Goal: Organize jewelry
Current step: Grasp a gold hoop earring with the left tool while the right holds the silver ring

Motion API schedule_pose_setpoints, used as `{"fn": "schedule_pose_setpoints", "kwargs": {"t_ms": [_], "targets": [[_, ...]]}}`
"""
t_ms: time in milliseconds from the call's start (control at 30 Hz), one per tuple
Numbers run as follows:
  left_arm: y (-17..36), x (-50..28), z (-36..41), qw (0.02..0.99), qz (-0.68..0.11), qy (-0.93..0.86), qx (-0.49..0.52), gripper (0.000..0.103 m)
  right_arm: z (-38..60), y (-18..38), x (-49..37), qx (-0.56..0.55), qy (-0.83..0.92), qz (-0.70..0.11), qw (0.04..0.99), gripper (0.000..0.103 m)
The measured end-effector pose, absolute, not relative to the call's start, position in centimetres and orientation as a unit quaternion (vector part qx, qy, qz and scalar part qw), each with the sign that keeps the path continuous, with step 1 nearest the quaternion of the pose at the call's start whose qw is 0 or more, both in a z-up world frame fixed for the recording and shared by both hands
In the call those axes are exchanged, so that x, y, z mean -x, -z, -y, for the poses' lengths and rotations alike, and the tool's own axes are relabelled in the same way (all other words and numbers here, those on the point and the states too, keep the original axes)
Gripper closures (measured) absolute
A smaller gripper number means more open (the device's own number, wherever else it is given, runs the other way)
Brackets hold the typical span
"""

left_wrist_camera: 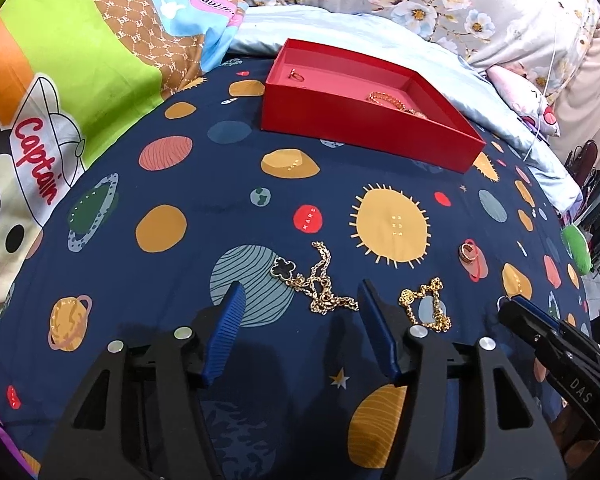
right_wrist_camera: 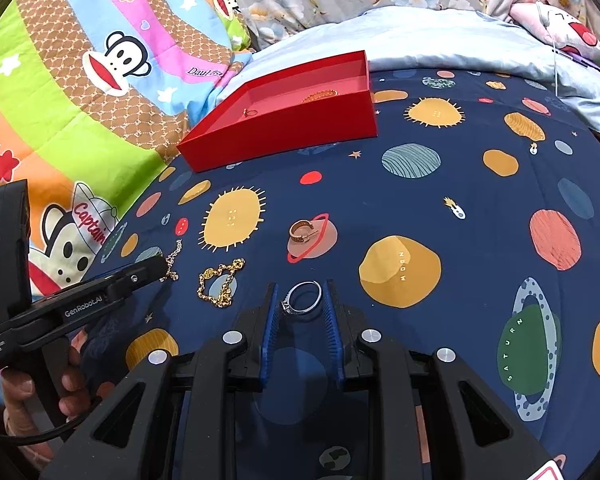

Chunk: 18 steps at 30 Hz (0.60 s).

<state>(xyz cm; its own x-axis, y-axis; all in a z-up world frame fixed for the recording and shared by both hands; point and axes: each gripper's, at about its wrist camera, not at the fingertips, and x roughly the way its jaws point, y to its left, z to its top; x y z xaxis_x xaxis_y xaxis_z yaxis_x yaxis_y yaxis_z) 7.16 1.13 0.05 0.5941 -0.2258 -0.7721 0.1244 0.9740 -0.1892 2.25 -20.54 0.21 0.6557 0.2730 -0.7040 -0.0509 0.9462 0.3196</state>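
The right gripper [right_wrist_camera: 302, 300] has its jaws drawn narrow around a silver ring [right_wrist_camera: 303, 298] in the lower middle of its view. The ring's band touches both blue pads, so I judge it pinched, probably ready to be carried to the box; whether it has left the bedsheet [right_wrist_camera: 420, 200] cannot be told.

The left gripper [left_wrist_camera: 300, 300] stands about half open, low in its own view, with nothing between the pads. A gold chain [left_wrist_camera: 320, 284] with a black clover charm lies just ahead of the gap, right where the jaws could close on it, which looks like the reason it is held there. To the right of that gripper's right finger lies a second, shorter gold chain [left_wrist_camera: 426, 306], and further right a wide gold band [left_wrist_camera: 469, 253] rests on a printed planet. These loose pieces sit close together in the lower part of both frames, within easy reach of either tool.

The red box [left_wrist_camera: 364, 120] is open and shallow, set near the upper middle of the left view, well apart from the loose pieces. Inside, a small ring [left_wrist_camera: 296, 75] lies near its left end and a beaded bracelet [left_wrist_camera: 388, 100] towards the right; most of its floor is bare, leaving room for the four pieces outside
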Motion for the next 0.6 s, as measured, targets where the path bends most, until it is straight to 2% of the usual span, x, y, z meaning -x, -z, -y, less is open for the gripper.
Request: {"fn": "schedule_pose_setpoints", "kwargs": {"t_ms": [367,600], "targets": [[-1.7,-7.3,-0.2,0.894,-0.427,0.123,0.064,0.047,20.9,-0.4,-1.9,-0.142,-0.085,-0.399,0.902,0.082],[-2.5,-7.5,5.2,0.889,-0.424,0.17,0.035,0.047,23.2,-1.0,-0.5,-0.152,-0.051,-0.414,0.896,0.082]]}}
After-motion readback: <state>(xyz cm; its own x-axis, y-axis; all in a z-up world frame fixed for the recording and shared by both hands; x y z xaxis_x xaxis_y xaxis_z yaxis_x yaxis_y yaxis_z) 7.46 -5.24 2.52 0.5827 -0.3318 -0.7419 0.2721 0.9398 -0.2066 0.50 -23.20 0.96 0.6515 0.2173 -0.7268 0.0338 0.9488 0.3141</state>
